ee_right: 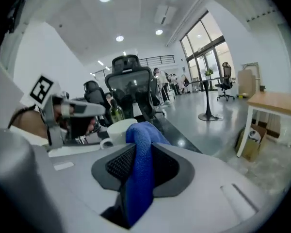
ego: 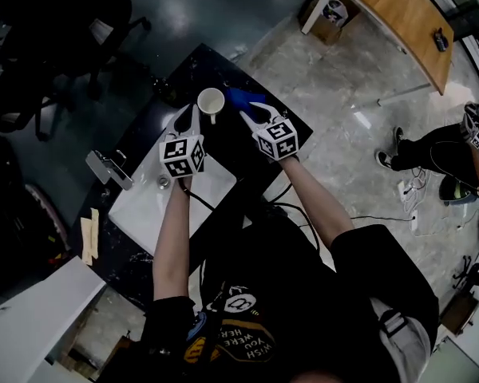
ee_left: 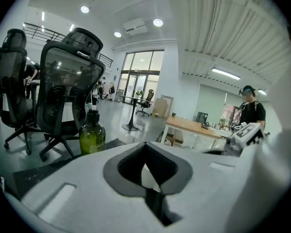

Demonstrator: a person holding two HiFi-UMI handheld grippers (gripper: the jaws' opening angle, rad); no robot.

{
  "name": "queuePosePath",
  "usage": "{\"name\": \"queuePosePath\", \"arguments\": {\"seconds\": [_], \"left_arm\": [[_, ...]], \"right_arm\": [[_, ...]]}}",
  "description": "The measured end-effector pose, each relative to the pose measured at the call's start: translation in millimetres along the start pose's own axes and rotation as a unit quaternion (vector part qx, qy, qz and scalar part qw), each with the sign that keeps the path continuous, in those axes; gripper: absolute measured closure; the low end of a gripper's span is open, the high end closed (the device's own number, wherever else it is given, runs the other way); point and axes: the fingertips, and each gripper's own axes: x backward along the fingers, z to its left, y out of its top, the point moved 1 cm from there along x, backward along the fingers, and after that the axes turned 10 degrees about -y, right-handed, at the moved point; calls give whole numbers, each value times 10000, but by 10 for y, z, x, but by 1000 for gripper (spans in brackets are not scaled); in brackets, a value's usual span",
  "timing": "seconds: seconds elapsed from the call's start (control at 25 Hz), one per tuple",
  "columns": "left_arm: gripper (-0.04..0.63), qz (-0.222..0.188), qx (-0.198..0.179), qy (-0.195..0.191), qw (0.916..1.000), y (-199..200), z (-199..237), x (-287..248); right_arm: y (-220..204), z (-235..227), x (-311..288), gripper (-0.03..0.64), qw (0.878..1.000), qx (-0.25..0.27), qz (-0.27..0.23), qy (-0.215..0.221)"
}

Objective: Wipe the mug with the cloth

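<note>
Looking down the right gripper [ee_right: 141, 152], its jaws are clamped on the blue cloth [ee_right: 138, 178]. The gap is narrow, the fabric is squeezed between the dark pads, and a rounded bunch of it sticks out past the tips. That bunch sits right next to the white mug [ego: 211, 102], though I can't tell if it's actually touching. The mug stands upright, mouth up, on the dark counter [ego: 223, 144] just past the white sink [ego: 144, 202], pretty much between the tips of the two grippers. The left gripper [ego: 188, 120] points at the mug from the other side, with its tips just beside it. In its own view the jaws are close together with a thin sliver of something white in the gap. I honestly can't tell if that's the mug being pinched or just something seen through the slot. There's also a green bottle [ee_left: 92, 136] on the counter past its jaws.
</note>
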Motion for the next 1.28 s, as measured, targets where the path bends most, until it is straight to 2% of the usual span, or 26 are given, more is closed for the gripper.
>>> {"name": "queuePosePath", "arguments": {"seconds": [0.2, 0.4, 0.56, 0.64, 0.76, 1.0, 1.28], "left_arm": [[592, -57, 92, -76, 9999, -82, 139, -346], [592, -53, -3, -738, 9973, -129, -47, -515], [592, -79, 14, -806, 9967, -117, -55, -530], [592, -80, 8, -831, 9965, -125, -57, -527], [592, -59, -23, -840, 9964, -132, -68, -531], [592, -31, -45, -873, 9962, -143, -109, -553], [592, -39, 57, -910, 9958, -150, -151, -532]], "right_arm": [[444, 58, -209, 517, 9951, -757, -423, 469], [510, 281, -292, 517, 9896, -882, -434, 1047], [400, 474, -89, 517, 9872, -812, -425, 1306], [317, 558, -38, 517, 9889, -611, -417, 1287], [348, 510, -87, 517, 9925, -415, -517, 1022], [595, 245, -317, 517, 9957, -369, -643, 549], [563, 366, -251, 515, 9946, -475, -721, 571]]}}
